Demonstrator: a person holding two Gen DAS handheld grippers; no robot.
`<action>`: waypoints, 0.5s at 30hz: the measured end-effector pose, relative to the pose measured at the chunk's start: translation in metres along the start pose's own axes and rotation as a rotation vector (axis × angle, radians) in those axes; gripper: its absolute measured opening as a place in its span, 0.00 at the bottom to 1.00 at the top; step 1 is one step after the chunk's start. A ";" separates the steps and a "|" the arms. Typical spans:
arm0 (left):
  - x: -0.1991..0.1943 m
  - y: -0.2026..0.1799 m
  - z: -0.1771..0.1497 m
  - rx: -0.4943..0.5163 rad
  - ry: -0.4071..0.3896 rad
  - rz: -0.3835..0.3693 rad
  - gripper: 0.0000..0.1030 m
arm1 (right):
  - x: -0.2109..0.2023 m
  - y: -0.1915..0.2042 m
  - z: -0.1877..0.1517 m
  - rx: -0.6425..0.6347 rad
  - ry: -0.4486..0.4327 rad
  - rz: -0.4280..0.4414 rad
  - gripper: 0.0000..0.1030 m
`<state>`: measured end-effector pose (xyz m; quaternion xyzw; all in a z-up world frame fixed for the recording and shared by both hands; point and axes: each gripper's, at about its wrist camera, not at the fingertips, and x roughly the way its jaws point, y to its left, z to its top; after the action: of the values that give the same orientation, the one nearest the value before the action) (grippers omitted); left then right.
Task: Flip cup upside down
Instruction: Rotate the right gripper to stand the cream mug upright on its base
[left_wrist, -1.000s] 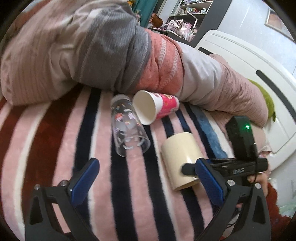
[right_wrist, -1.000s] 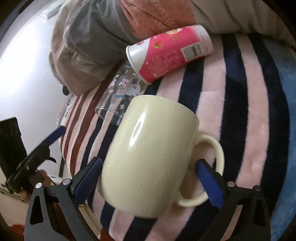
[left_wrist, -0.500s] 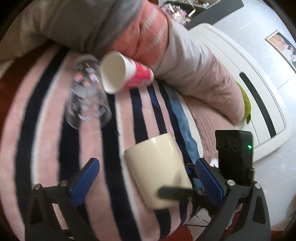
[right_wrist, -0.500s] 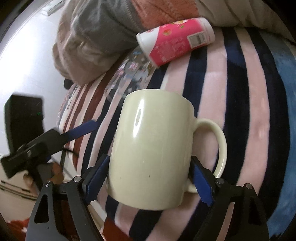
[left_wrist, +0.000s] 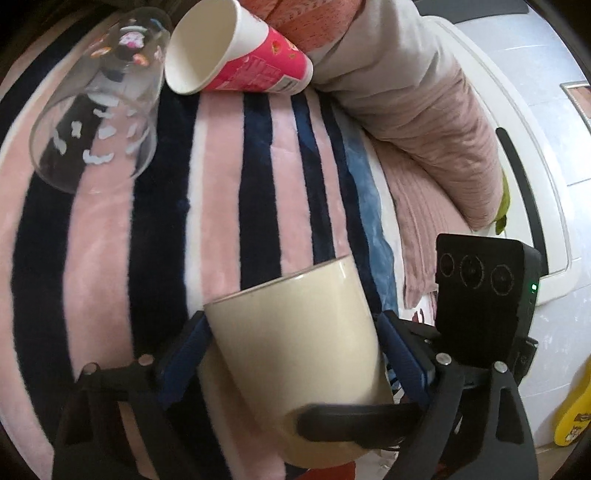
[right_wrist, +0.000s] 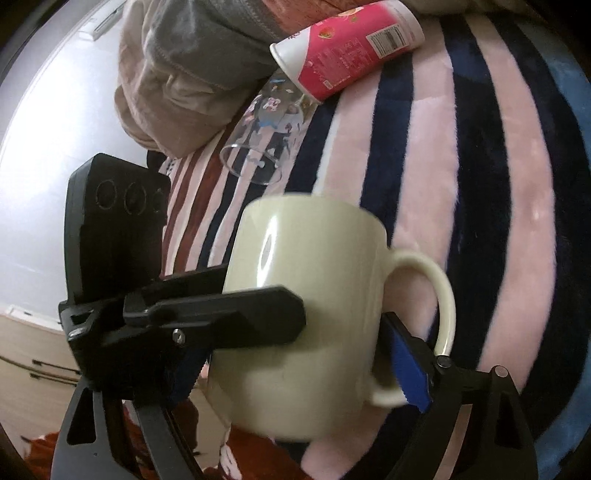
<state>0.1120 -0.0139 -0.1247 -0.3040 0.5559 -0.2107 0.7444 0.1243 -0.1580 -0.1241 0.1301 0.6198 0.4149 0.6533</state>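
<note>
Both my grippers, left gripper (left_wrist: 291, 354) and right gripper (right_wrist: 295, 354), now clamp one cream mug (left_wrist: 299, 354); one glass tumbler (left_wrist: 96, 110), one pink paper cup (left_wrist: 236, 55) lie beyond.

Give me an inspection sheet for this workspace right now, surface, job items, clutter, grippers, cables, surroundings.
Surface: striped blanket, pink, white and navy, on a bed.
Job's things: cream mug, closed end facing away, handle to the right in the right wrist view.
Clutter: clear glass and pink paper cup lying on their sides; bundled bedding behind them.
Grippers: left gripper and right gripper both closed on the mug's body, from different sides.
Cables: nothing seen.
Surroundings: white headboard, bright wall.
</note>
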 end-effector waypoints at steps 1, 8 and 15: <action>0.000 -0.004 0.003 0.018 -0.003 0.018 0.84 | 0.002 0.002 0.002 -0.007 -0.002 -0.002 0.82; -0.026 -0.059 0.038 0.307 -0.150 0.114 0.77 | -0.022 0.035 0.013 -0.176 -0.170 -0.160 0.78; -0.009 -0.070 0.010 0.518 -0.171 0.207 0.77 | -0.030 0.052 0.002 -0.394 -0.302 -0.285 0.77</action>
<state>0.1209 -0.0567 -0.0688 -0.0620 0.4469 -0.2424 0.8589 0.1096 -0.1464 -0.0674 -0.0273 0.4350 0.4072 0.8026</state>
